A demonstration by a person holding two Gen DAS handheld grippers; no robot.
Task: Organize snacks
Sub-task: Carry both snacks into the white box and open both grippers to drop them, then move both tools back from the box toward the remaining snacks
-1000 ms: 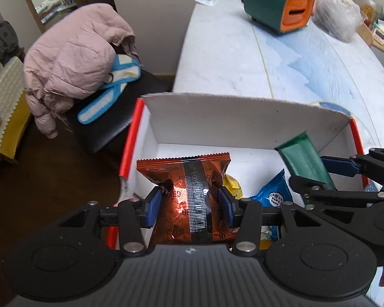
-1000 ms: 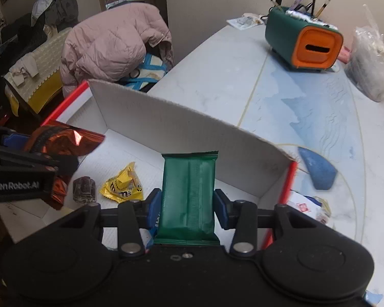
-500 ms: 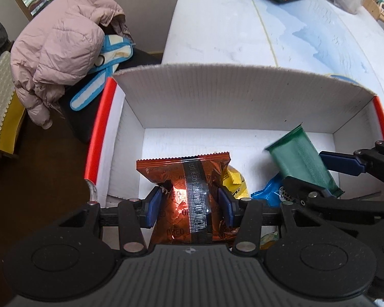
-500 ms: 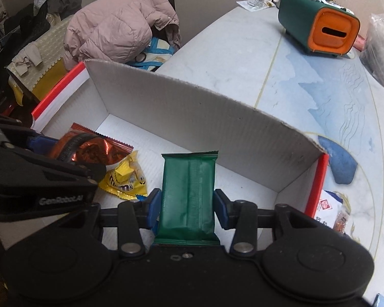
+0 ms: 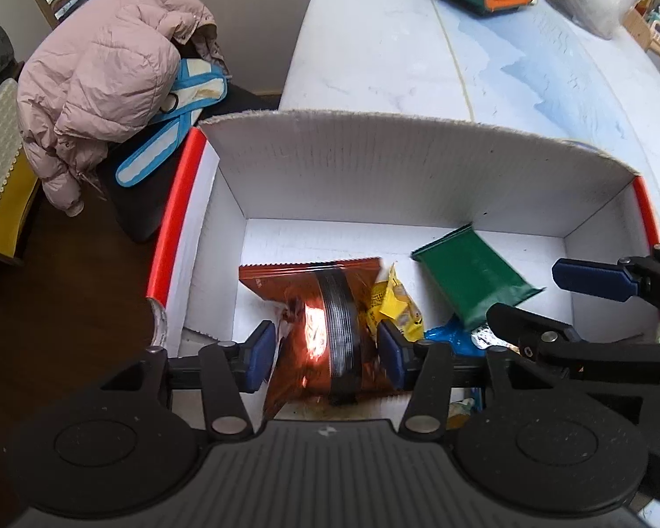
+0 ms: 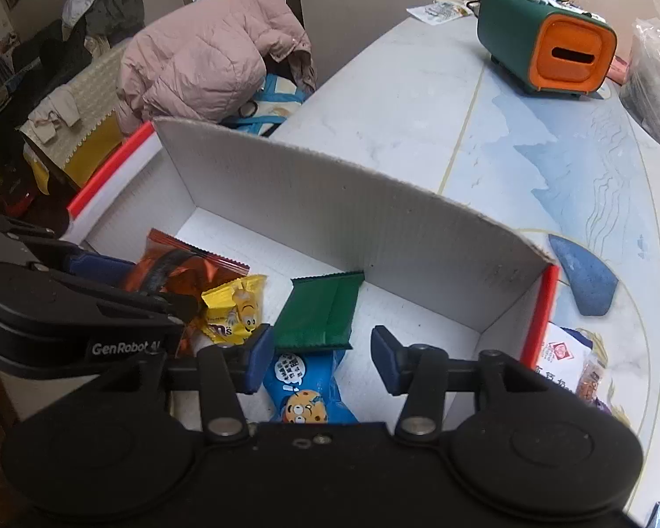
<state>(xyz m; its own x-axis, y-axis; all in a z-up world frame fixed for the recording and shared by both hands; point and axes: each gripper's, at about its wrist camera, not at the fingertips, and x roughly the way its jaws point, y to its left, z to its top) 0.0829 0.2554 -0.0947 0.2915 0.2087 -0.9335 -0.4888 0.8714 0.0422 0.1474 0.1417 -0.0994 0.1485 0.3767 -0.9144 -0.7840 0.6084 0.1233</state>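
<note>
left tongs (image 5: 321, 347) spread around the orange packet (image 5: 317, 308), right tongs (image 6: 317, 352) released, green packet (image 6: 323, 312) loose in the white box (image 6: 374, 224)

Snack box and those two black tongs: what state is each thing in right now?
White box: open, on the table.
Left tongs: open around the orange packet, pads apart from it.
Right tongs: open, holding nothing.
Green bar: let go, lying in the box, far end against the wall.
Yellow candy bag: lying in the box.
Blue cookie packet: lying in the box, under the green bar.
</note>
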